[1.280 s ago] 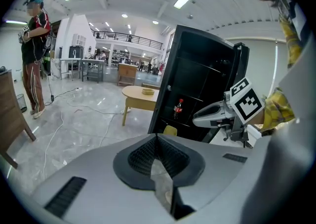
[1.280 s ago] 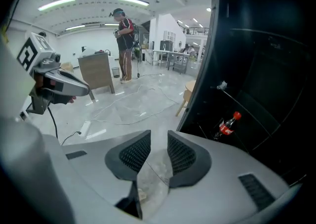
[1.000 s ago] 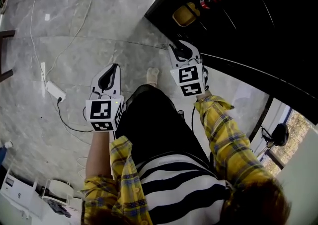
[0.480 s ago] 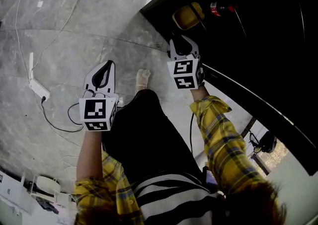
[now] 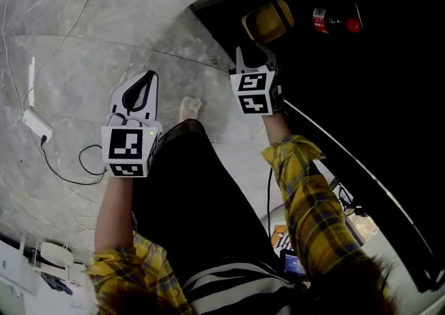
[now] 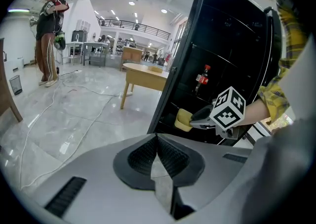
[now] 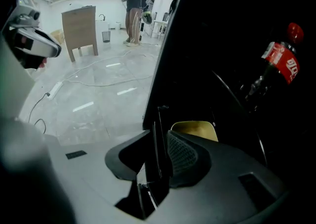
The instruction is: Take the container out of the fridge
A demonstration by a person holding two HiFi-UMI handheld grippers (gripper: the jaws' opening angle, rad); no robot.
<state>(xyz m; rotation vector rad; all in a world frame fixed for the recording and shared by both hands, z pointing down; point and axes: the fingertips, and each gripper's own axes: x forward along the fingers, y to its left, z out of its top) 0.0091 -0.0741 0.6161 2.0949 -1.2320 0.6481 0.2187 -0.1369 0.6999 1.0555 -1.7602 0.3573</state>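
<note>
A yellow container [image 5: 266, 21] sits low inside the dark fridge [image 5: 361, 84], with a red-capped cola bottle [image 5: 334, 21] beyond it. My right gripper [image 5: 253, 56] is at the fridge's front edge, tips just short of the container, jaws together and empty. In the right gripper view the container [image 7: 195, 130] shows right behind the right gripper [image 7: 159, 129], with the bottle [image 7: 279, 62] up right. My left gripper [image 5: 139, 87] hangs over the floor, shut and empty. The left gripper view looks past the left gripper [image 6: 158, 139] at the container [image 6: 183, 119].
A white power strip [image 5: 35, 122] and cables lie on the marble floor at left. The person's foot [image 5: 189, 106] is between the grippers. A wooden table [image 6: 145, 74] and a standing person [image 6: 49, 35] are farther off, and a wooden cabinet [image 7: 79, 27].
The right gripper has moved forward to the fridge opening, closer to the yellow container. The bottle shows more fully. The left gripper has kept its place beside the body.
</note>
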